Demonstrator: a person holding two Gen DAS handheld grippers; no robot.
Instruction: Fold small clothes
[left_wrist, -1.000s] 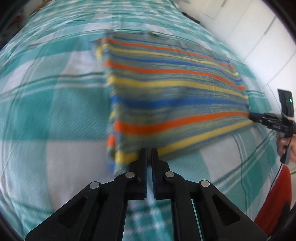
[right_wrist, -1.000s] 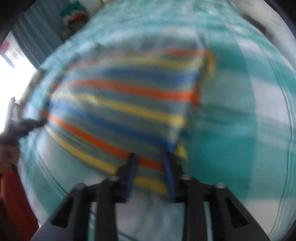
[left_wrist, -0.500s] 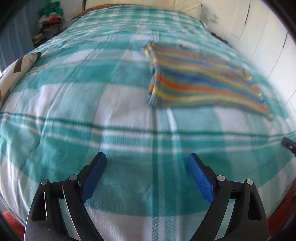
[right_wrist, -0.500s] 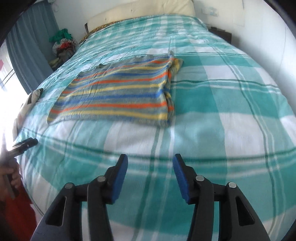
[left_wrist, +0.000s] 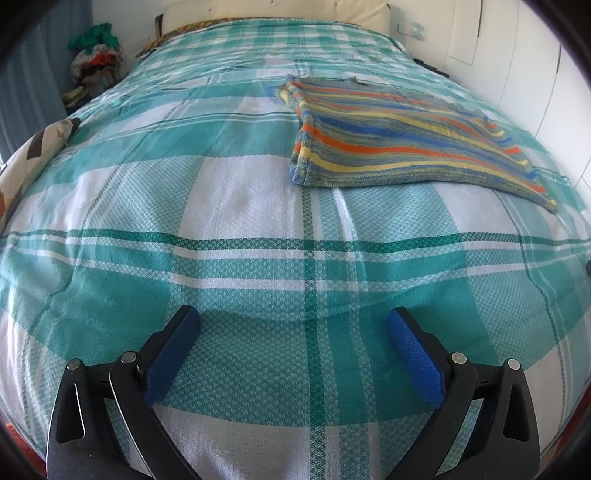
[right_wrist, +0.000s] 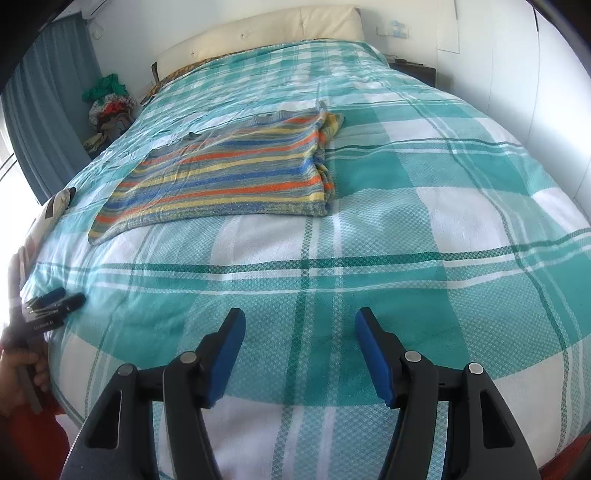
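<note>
A folded knit garment (left_wrist: 399, 140) with orange, yellow and blue stripes lies flat on the teal-and-white checked bedspread (left_wrist: 221, 192), well beyond both grippers. My left gripper (left_wrist: 291, 314) hovers over the near part of the bed, its jaws opening wide with only bedspread between the blue pads. In the right wrist view the same garment (right_wrist: 229, 177) lies up and to the left. My right gripper (right_wrist: 300, 316) has its jaws opening too, with nothing between them. The left gripper (right_wrist: 55, 302) shows at the left edge, held by a hand (right_wrist: 18, 373).
A pile of clothes (right_wrist: 110, 107) sits on the floor at the far left by a blue curtain. A cream headboard (right_wrist: 258, 33) closes the far end. A patterned cushion (left_wrist: 33, 155) lies at the left edge. White wall panels (left_wrist: 517, 55) run along the right.
Both grippers were shut on the garment's near edge; they have let go, opened, and drawn back toward the near end of the bed. The garment now lies flat and still.
</note>
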